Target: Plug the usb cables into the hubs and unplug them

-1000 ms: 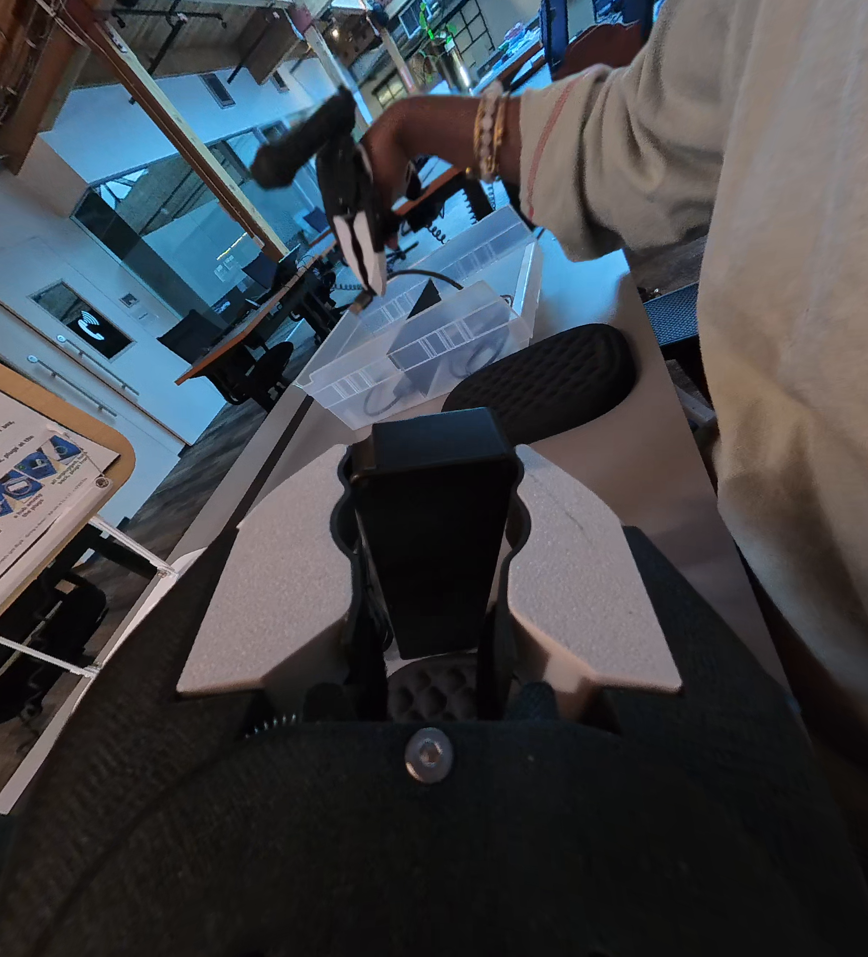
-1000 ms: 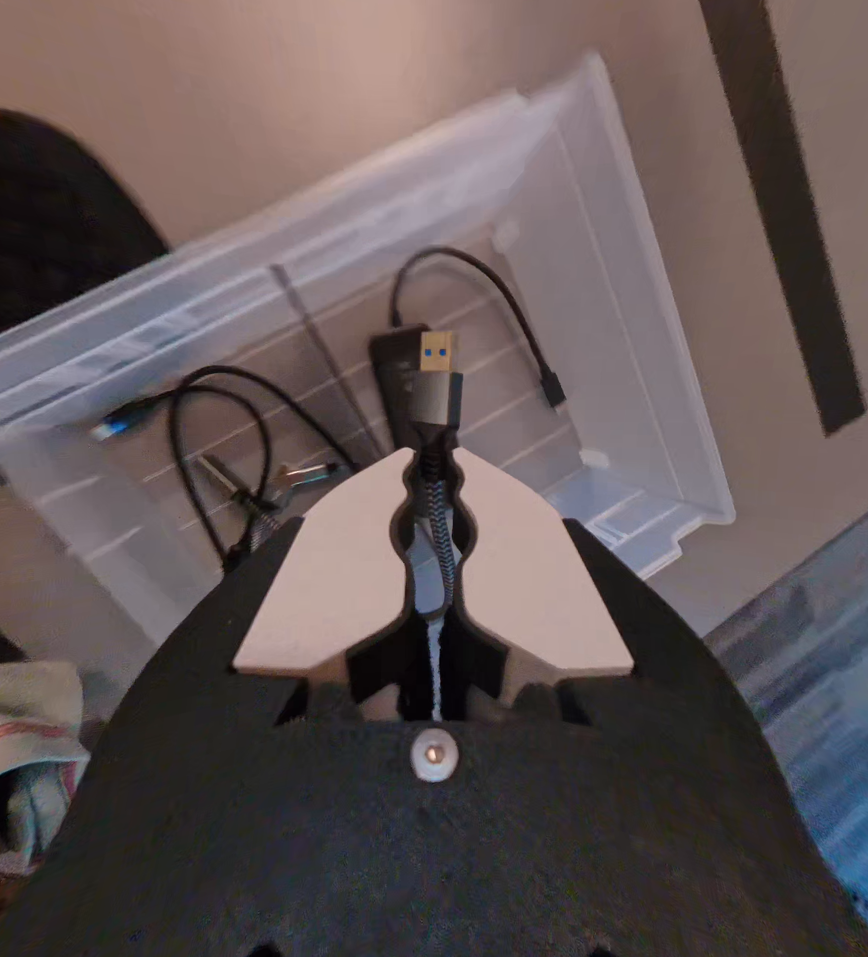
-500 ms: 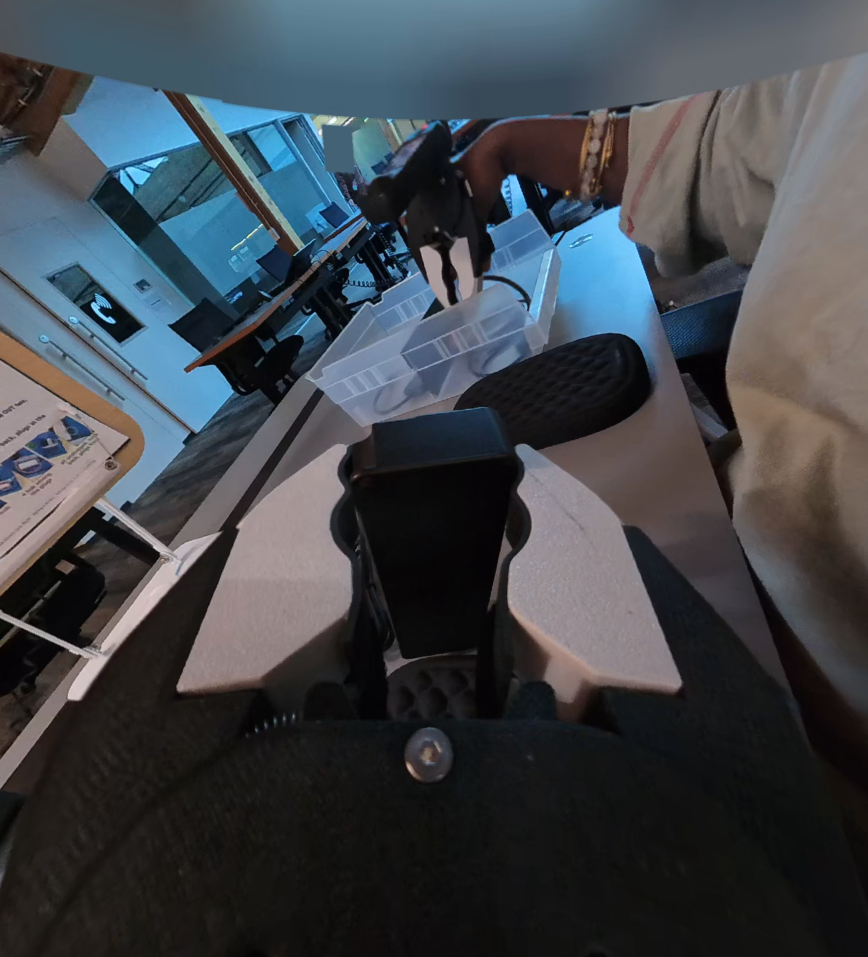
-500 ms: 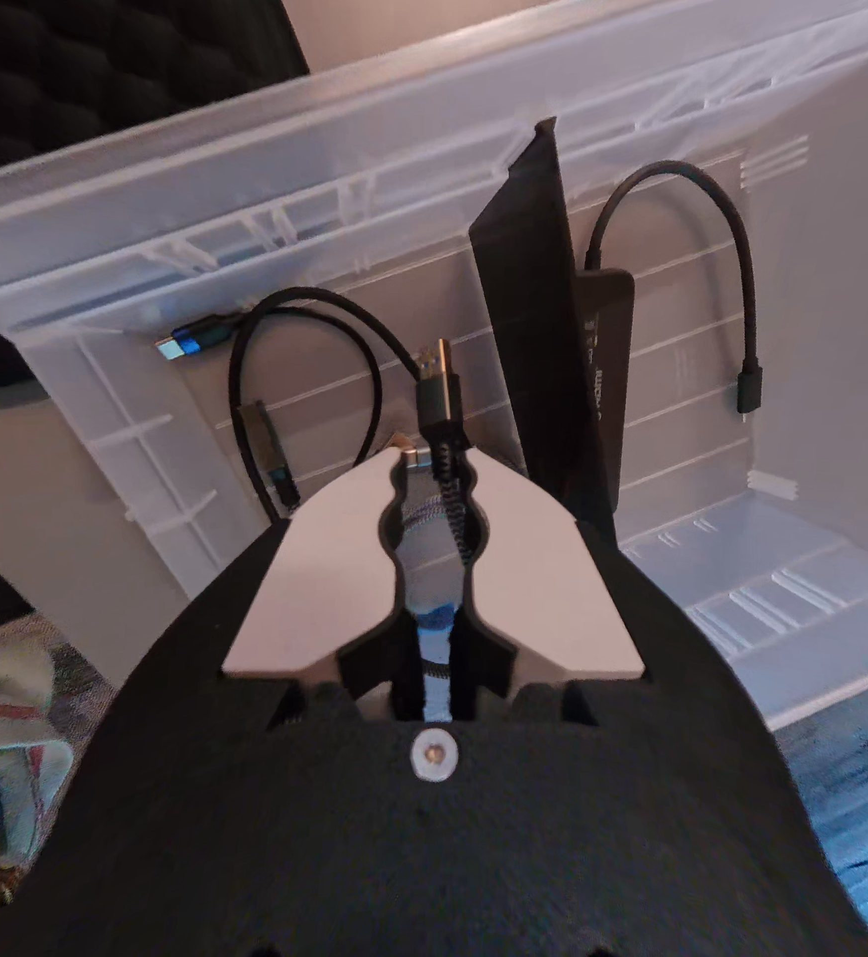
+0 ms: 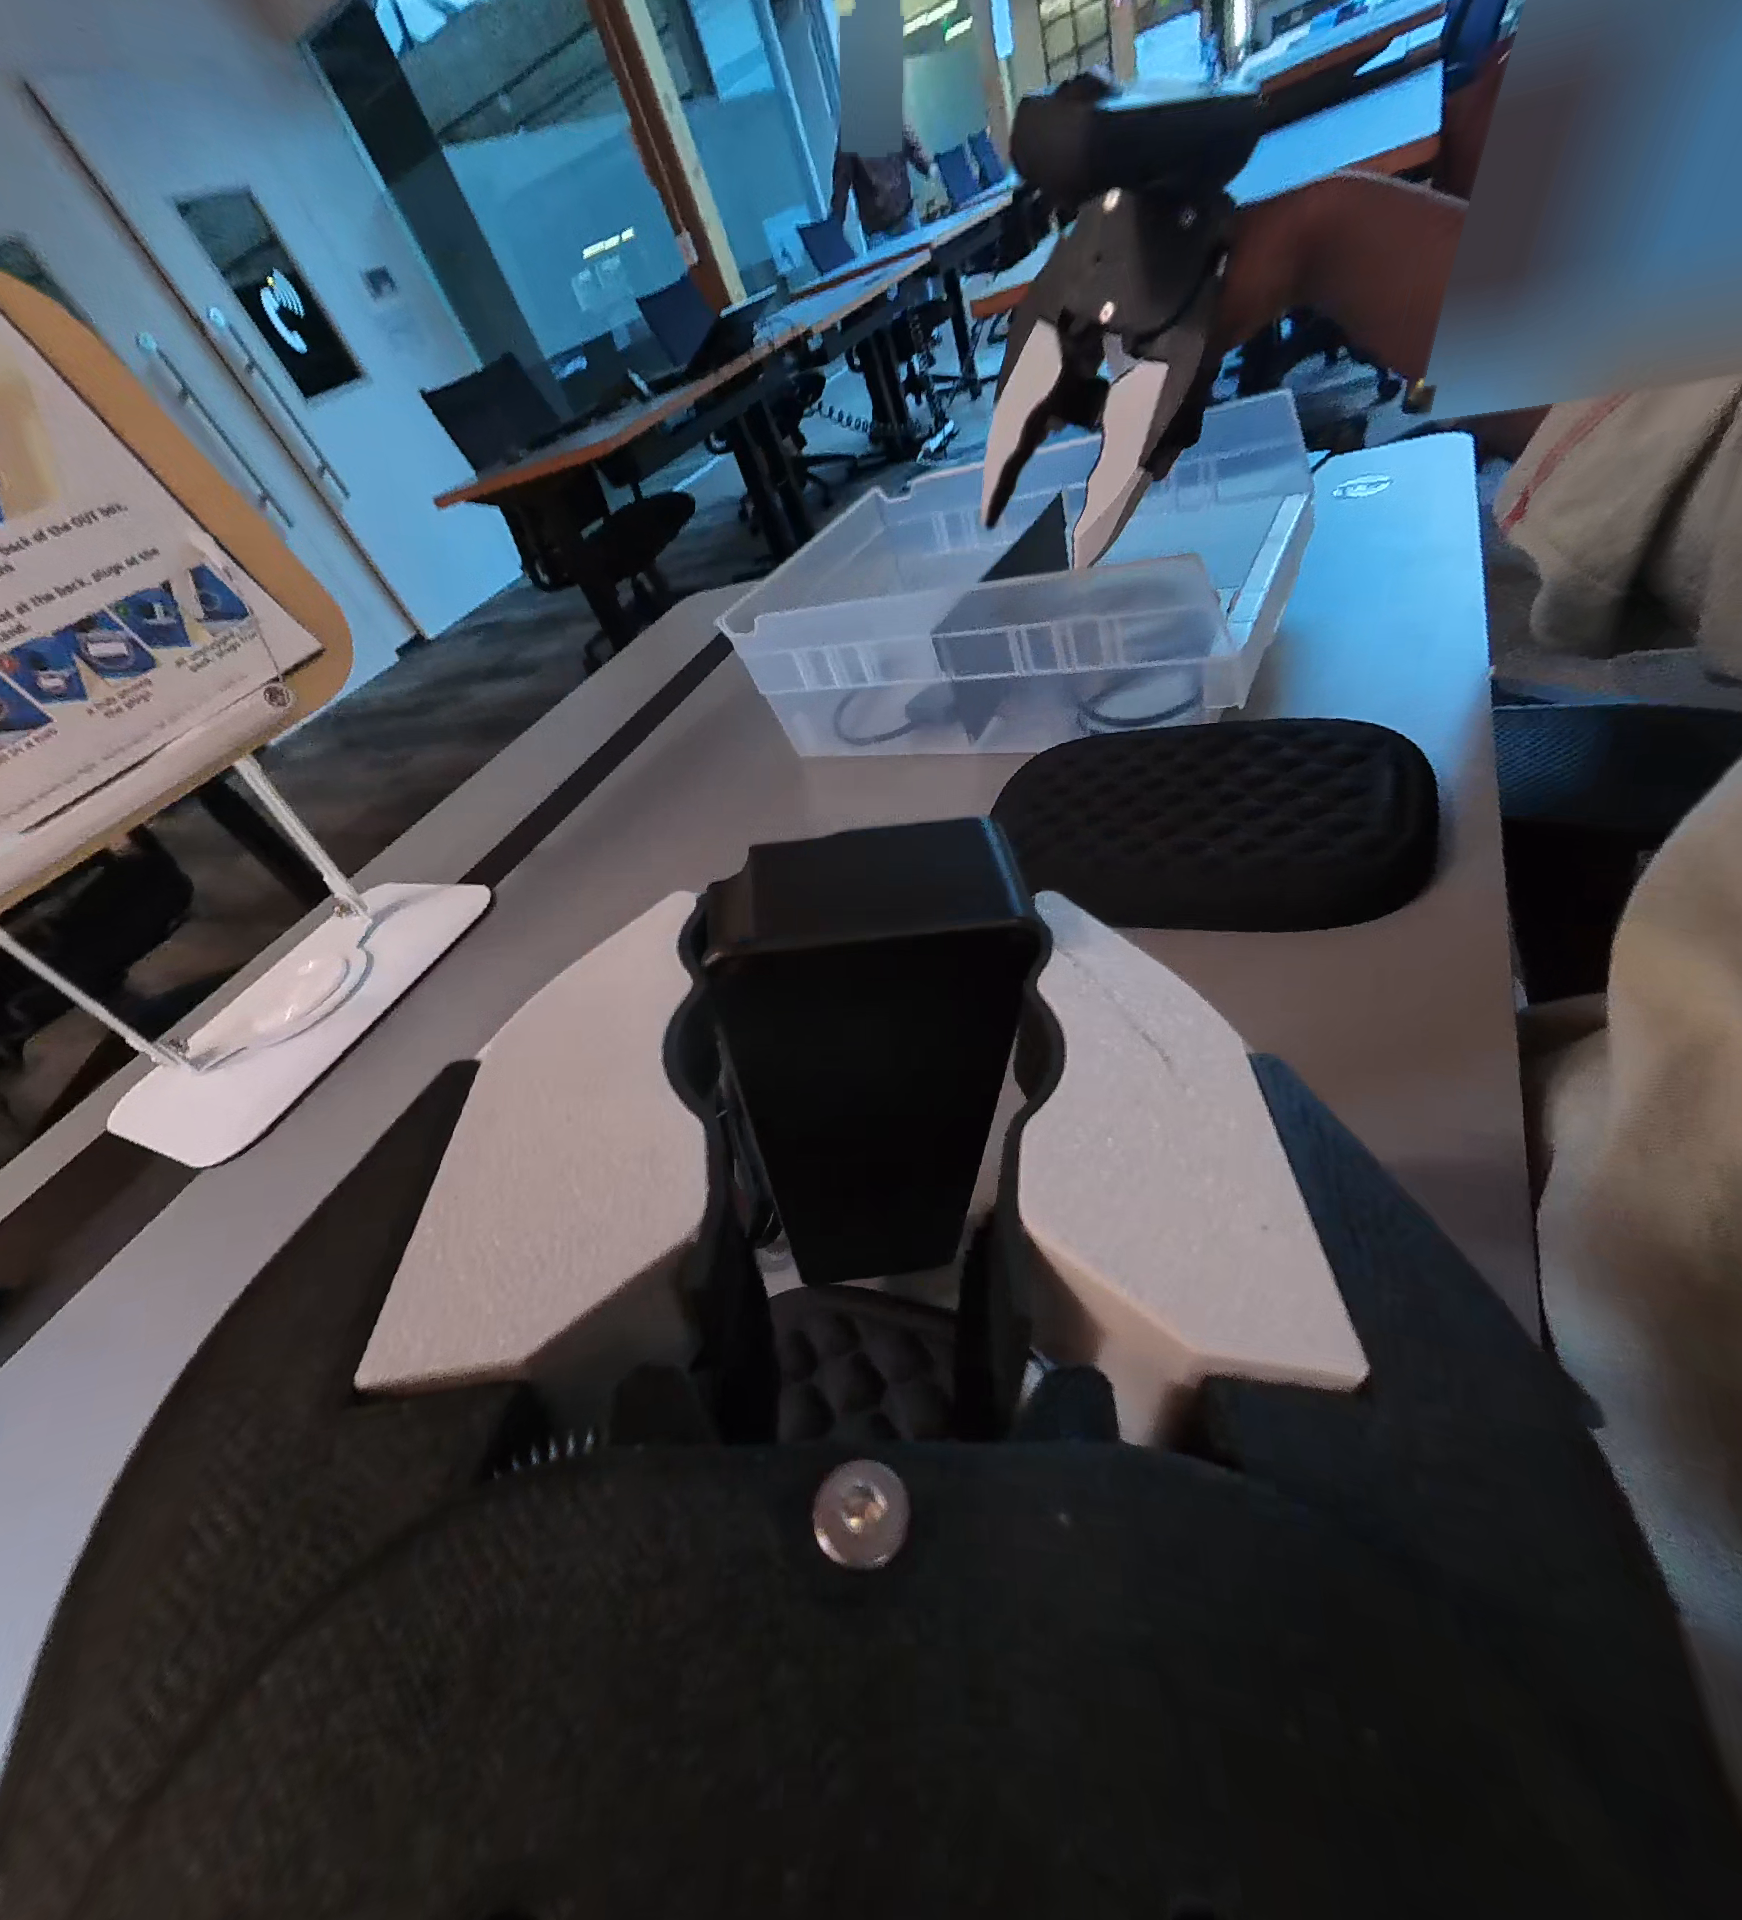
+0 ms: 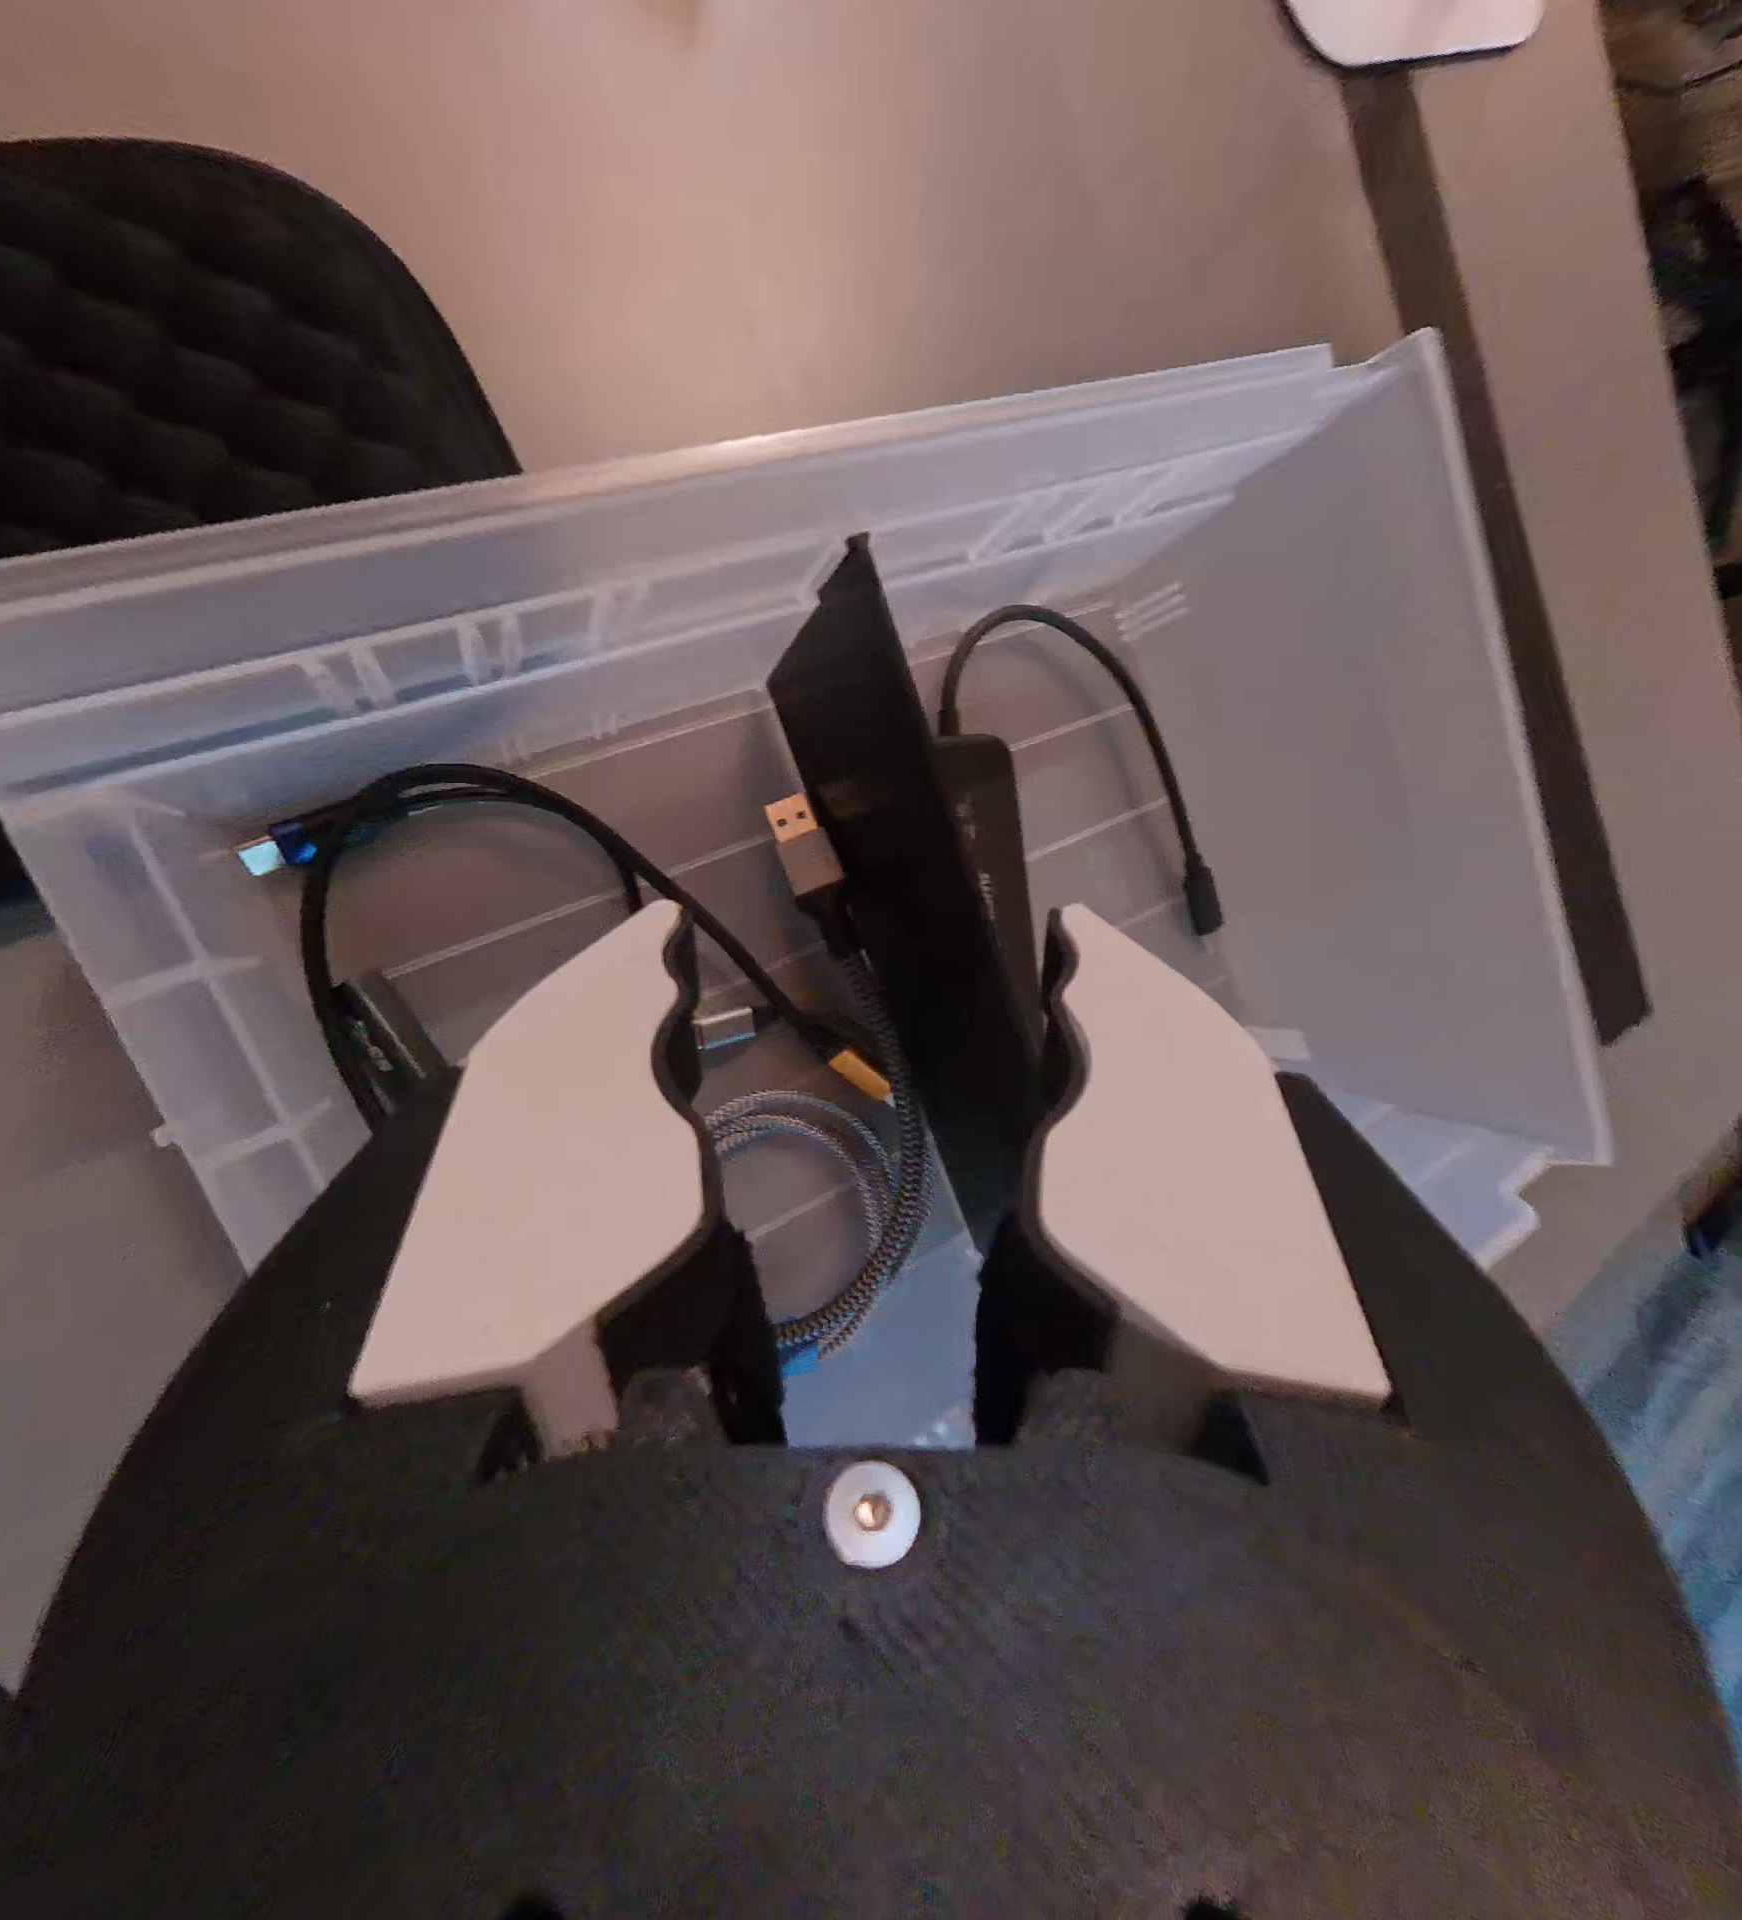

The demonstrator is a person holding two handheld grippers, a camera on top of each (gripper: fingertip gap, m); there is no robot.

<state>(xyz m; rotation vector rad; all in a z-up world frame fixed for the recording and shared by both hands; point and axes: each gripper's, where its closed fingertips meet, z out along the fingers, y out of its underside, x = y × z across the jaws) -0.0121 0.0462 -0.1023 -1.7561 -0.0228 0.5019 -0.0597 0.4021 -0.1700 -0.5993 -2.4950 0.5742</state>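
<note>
Hub (image 5: 872,1081): black block clamped between the closed jaws of the left gripper (image 5: 867,935), held over the near part of the table (image 5: 1366,997), well apart from the bin.
Right gripper (image 6: 862,935): jaws spread wide and empty, poised over the clear plastic bin (image 6: 1366,675) at the far end of the table.
Braided cable (image 6: 846,1174): seen coiled loose on the bin floor left of the black divider (image 6: 877,790); its gold-tipped plug (image 6: 799,842) lies just beside the divider, pointing away.
Other contents: a black cable (image 6: 493,821) with a blue-tipped plug is noted in the left compartment; a second hub (image 6: 992,831) with a short tail cable lies in the right one.
Stage: judged as cable put back, hub not yet returned.
Risk: fingers (image 6: 555,1143) straddle the divider, so a descent could strike its edge or snag the coil.
Risk: overlapping cables may be lifted together if the grasp is taken low.
Risk: the black textured pad (image 5: 1220,821) lies between hub and bin and could be clipped on the way across.
</note>
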